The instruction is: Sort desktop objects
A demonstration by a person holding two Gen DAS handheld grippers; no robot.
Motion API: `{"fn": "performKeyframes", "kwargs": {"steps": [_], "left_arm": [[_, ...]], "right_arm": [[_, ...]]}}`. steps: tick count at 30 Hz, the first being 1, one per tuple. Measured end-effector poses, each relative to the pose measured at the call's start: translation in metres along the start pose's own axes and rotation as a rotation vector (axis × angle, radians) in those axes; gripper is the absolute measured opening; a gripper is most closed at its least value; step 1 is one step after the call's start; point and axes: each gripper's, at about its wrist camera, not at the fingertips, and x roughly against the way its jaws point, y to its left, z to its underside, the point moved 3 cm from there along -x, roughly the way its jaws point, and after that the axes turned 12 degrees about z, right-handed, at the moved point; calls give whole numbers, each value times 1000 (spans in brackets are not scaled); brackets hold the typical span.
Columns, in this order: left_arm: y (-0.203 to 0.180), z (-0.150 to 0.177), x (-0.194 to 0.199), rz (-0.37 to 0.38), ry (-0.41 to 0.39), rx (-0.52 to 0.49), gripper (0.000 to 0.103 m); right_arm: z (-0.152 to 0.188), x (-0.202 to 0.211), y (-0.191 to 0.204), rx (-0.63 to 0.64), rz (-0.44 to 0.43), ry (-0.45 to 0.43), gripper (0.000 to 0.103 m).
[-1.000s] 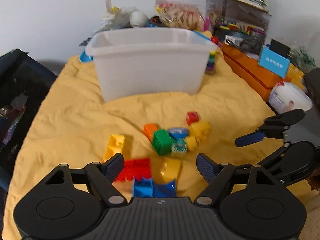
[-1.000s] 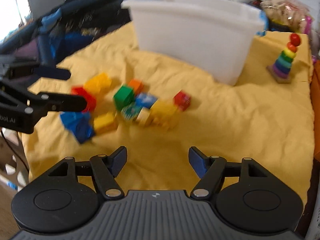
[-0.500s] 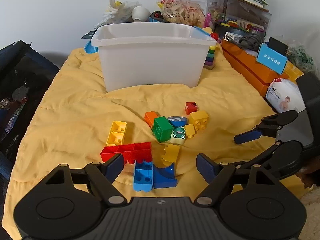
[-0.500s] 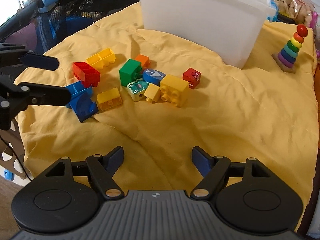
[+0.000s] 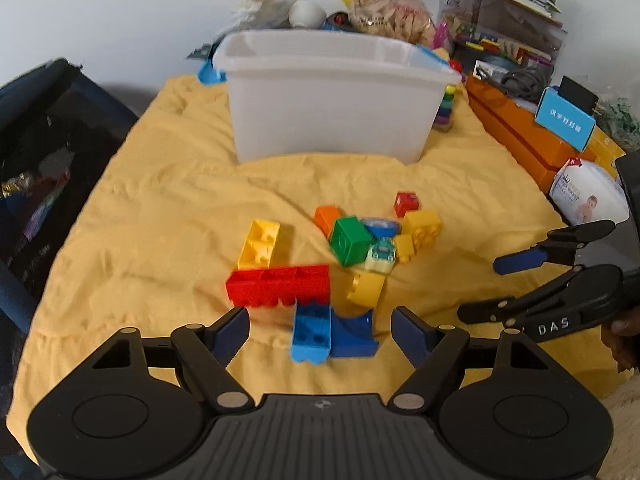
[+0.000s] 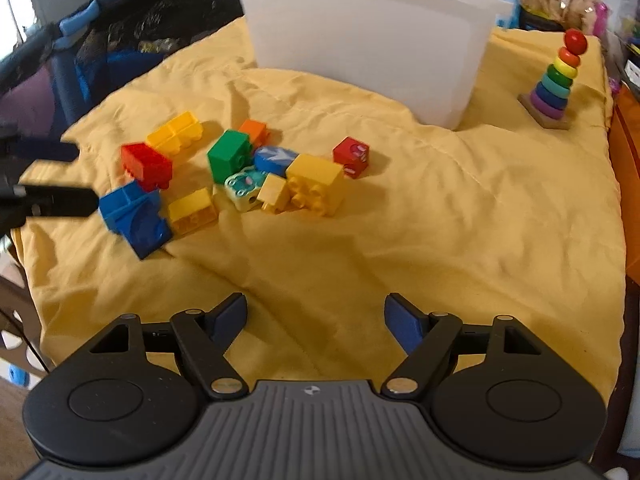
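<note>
Two tools fill the bottom of their own views, both with jaws spread wide and nothing between them. The left tool (image 5: pixel 320 330) hangs just above a light blue brick (image 5: pixel 311 330) joined to a dark blue curved piece (image 5: pixel 354 332) at the lower centre of its frame. The right tool (image 6: pixel 315 316) has just been opening its jaws, over bare yellow blanket (image 6: pixel 440 220).

Just past the blue pieces, in the left wrist view, lies a long red brick (image 5: pixel 280 288), with a yellow brick (image 5: pixel 260 242) above it and a smaller yellow one (image 5: pixel 366 288) to its right. At centre frame sits a loose cluster: a green cube (image 5: pixel 350 240), an orange block (image 5: pixel 327 216), a small red cube (image 5: pixel 407 204) and a yellow brick with studs (image 5: pixel 422 226). A white plastic bin (image 5: pixel 332 108) stands on the blanket at upper centre, apart from the bricks. In the right wrist view, a rainbow ring stacker (image 6: pixel 556 80) stands upright at the upper right.
</note>
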Motion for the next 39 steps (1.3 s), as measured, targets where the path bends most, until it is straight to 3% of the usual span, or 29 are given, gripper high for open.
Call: {"fn": "performKeyframes", "kwargs": {"steps": [5,8,12,14,19,24,28,33,38,39], "left_arm": [[2,9,-11,18,48,0,78],[2,12,-18,22,78,-9,77],[4,13,-27,45,93,-7,71],[4,11,-29,58,88,-16,68],[4,3,-36,82,88,-45,63],[9,-2,-34,75,80,-44,63],[26,-7,-33,58,72,28,63],[46,-16,-44,76,89,59,63],[59,-28,-55,106,80,119,63],[61,-31,-58,106,77,133,63]], "right_arm": [[3,-4,0,2,-11,10,77],[0,2,5,32,-24,-18,55],[-1,0,15,95,-24,-13,55],[-2,3,16,105,-27,-28,49],[-23,13,15,133,16,-139,49],[-43,2,30,326,99,-218,42],[-48,-19,39,435,156,-213,44],[-57,-23,31,361,100,-200,44],[-58,-24,32,362,113,-198,47],[-59,-26,34,376,115,-186,43]]}}
